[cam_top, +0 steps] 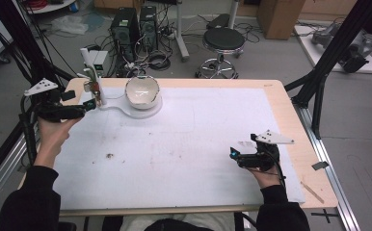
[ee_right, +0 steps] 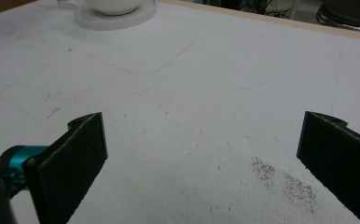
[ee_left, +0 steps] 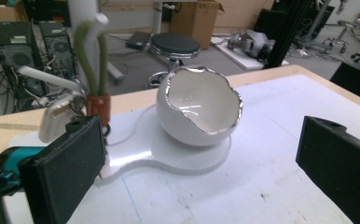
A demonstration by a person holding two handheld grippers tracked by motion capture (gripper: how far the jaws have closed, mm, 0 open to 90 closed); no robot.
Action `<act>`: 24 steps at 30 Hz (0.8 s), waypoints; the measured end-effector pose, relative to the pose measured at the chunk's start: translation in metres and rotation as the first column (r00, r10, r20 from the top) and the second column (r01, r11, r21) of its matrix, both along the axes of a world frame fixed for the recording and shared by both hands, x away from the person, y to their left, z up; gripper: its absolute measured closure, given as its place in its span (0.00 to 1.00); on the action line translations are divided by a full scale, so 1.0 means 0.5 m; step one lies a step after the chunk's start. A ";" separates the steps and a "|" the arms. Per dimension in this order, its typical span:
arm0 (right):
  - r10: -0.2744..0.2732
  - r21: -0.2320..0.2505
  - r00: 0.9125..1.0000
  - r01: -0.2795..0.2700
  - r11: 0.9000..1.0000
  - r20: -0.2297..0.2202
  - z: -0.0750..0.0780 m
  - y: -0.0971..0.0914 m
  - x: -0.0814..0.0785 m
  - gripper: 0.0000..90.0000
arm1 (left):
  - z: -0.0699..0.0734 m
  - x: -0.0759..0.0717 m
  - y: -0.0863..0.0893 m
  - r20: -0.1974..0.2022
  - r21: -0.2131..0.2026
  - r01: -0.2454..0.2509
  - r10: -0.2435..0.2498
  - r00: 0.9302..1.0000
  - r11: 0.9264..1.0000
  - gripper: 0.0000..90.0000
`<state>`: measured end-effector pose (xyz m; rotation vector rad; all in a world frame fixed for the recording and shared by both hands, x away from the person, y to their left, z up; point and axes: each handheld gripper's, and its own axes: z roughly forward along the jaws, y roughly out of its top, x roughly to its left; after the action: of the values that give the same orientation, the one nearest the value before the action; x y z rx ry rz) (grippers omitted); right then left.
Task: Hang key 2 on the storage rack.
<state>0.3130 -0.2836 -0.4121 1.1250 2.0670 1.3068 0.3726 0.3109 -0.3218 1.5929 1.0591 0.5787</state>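
Item: white eggshell-shaped bowl, resting on its white base plate at the far left of the surface. Your left gripper hovers just left of the bowl beside the stem ornament, jaws apart; your right gripper sits well away toward the near right, jaws apart. Risk: closing in could snag the stem or tip the bowl by its jagged rim.

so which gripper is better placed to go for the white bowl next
Left. The left gripper is open beside the white base, facing the bowl. The right gripper is open over the bare mat near the table's front edge, far from it.
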 end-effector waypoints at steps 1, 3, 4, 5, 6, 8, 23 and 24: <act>0.000 -0.001 1.000 0.000 1.000 0.000 0.000 0.000 0.000 0.01 | -0.004 -0.003 -0.002 -0.002 0.002 0.006 -0.006 1.000 1.000 0.02; 0.000 -0.004 1.000 0.000 1.000 0.000 -0.001 0.000 0.001 0.01 | -0.014 -0.009 -0.006 -0.016 0.017 0.017 -0.017 1.000 1.000 0.02; 0.002 -0.004 1.000 -0.002 1.000 0.000 -0.001 0.000 0.001 0.01 | -0.017 -0.010 -0.006 -0.022 0.028 0.019 -0.019 1.000 0.999 0.02; 0.003 -0.006 1.000 -0.003 1.000 0.004 -0.001 0.000 0.001 0.01 | -0.021 -0.011 -0.006 -0.028 0.036 0.022 -0.021 0.999 0.999 0.02; 0.003 -0.004 1.000 -0.003 1.000 0.004 -0.001 0.000 0.001 0.01 | -0.026 -0.013 -0.006 -0.038 0.029 0.026 -0.024 0.999 0.999 0.02; 0.003 -0.001 1.000 -0.003 1.000 -0.001 0.000 0.001 -0.001 0.01 | -0.035 -0.018 -0.006 -0.049 0.029 0.035 -0.033 0.998 0.999 0.02; 0.004 -0.003 1.000 -0.004 1.000 0.000 0.000 0.000 -0.001 0.01 | -0.085 -0.067 -0.029 -0.092 0.070 0.098 -0.092 0.992 0.993 0.02; 0.005 -0.003 1.000 -0.005 1.000 0.000 0.000 0.001 -0.001 0.01 | -0.087 -0.070 -0.030 -0.094 0.075 0.098 -0.090 0.991 0.992 0.02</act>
<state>0.3127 -0.2833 -0.4121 1.1194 2.0722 1.3058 0.3378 0.2957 -0.3654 1.7433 1.0324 0.4942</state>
